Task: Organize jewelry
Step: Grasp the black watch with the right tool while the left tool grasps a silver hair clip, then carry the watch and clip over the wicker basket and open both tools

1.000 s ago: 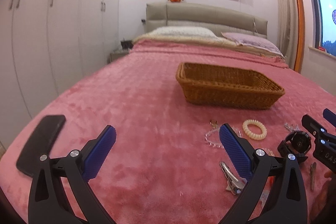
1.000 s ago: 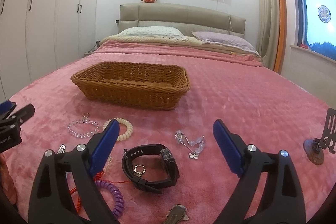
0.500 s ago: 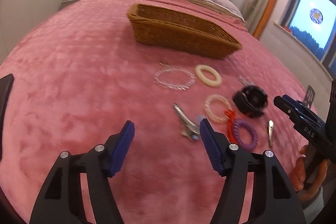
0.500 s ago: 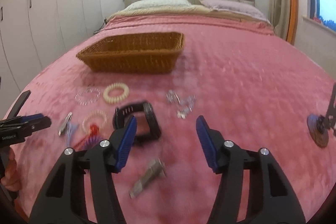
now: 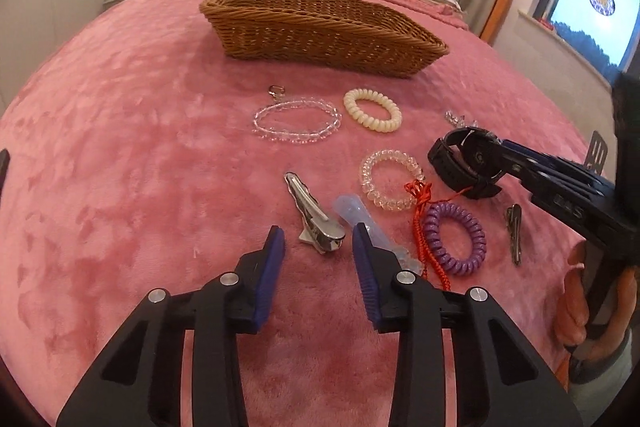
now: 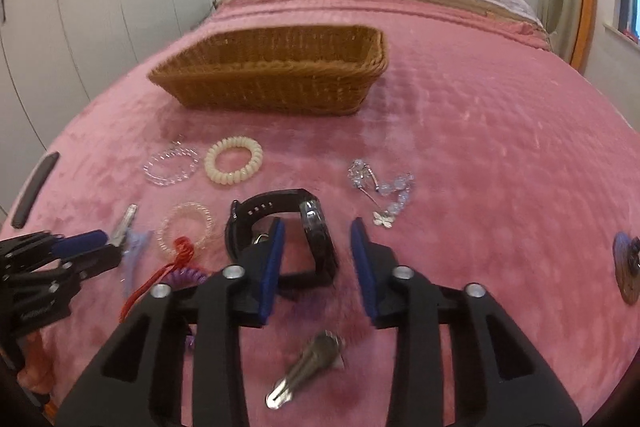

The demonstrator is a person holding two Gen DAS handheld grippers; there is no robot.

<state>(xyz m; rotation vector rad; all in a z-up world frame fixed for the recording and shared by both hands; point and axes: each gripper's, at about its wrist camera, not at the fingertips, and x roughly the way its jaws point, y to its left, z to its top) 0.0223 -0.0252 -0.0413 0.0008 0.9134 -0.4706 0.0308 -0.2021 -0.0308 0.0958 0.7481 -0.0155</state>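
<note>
The left gripper [image 5: 319, 247] hangs low over the blanket [image 5: 120, 155] with its blue pads [image 5: 272, 267] a moderate way apart and nothing between them. Just beyond its tips lies a silver clip [image 5: 316, 219], its broad end nearest the gap, its thin end pointing far and left. A pale blue clip [image 5: 356, 215] lies touching or nearly touching the right pad.

The right gripper [image 6: 318, 255] is likewise parted and empty — but its pads already stand either side of the black watch [image 6: 280, 231], whose face sits just ahead of the gap while the strap loops away to the left. Whether either pad touches the strap I cannot tell.

My reading: this is the first pick, both tools lined up on a piece and none yet lifted (the basket [image 5: 320, 27] looks empty as far as its walls allow). The next move calls for a short drop and a squeeze — the watch needs the pads across its strap or case, and the flat clip needs the tips pressed into the plush to get under it.

Further out lie a clear coil [image 5: 390, 179], a purple coil [image 5: 456, 239] with a red cord [image 5: 420, 211], a cream coil [image 5: 372, 109], a bead bracelet [image 5: 296, 125] and, to the right, a crystal pin [image 6: 380, 187]. The basket stands at the far side, well apart from both tools.
</note>
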